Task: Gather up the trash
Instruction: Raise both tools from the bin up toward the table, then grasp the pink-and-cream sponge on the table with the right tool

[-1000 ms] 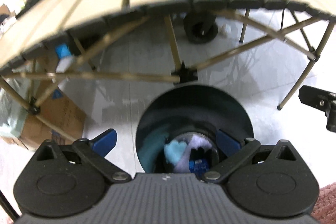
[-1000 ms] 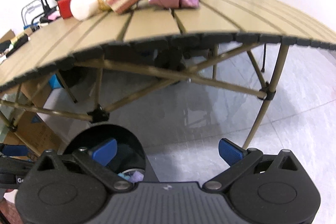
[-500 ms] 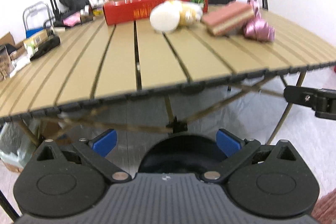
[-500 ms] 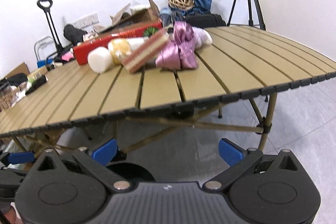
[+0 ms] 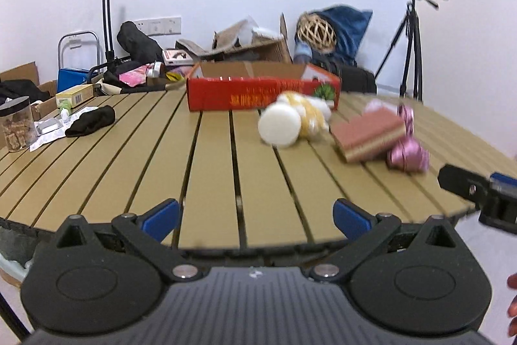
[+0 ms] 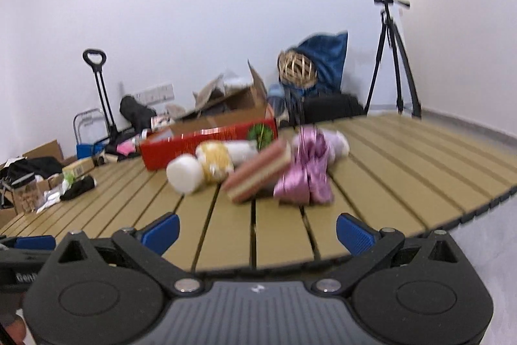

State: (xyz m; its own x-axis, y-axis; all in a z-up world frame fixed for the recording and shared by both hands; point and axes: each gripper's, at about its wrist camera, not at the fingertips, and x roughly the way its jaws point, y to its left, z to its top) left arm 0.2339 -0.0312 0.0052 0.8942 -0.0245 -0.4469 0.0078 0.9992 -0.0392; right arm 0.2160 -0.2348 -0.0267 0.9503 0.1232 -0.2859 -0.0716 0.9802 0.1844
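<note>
Both grippers hover at the near edge of the slatted tan table, fingers pointing across it. Left gripper jaws spread wide, blue pads apart, nothing between them. Right gripper same: jaws wide, blue pads empty; it also shows at 3 o'clock in the left view as a black finger tip over the table edge. Trash pile sits past mid-table, at 1 o'clock from the left gripper and 12 o'clock from the right: white foam cylinder touching a yellow-and-white crumpled wrapper, then a pink-and-tan sponge block tilted, leaning against shiny pink ribbon bow. Motion blur on all of these, details unclear. Behind the pile, at 12 o'clock, a red cardboard box, open top, long side facing the grippers. At 10 o'clock on the table: black cloth lying on white paper scraps, a clear jar with black lid holding brown chunks at the far left edge, a small yellow-green carton. Off the table at the back wall: folding hand trolley, wicker ball on a blue bag, camera tripod at 2 o'clock. Fingertips of a hand at the lower right rim of the left view.
</note>
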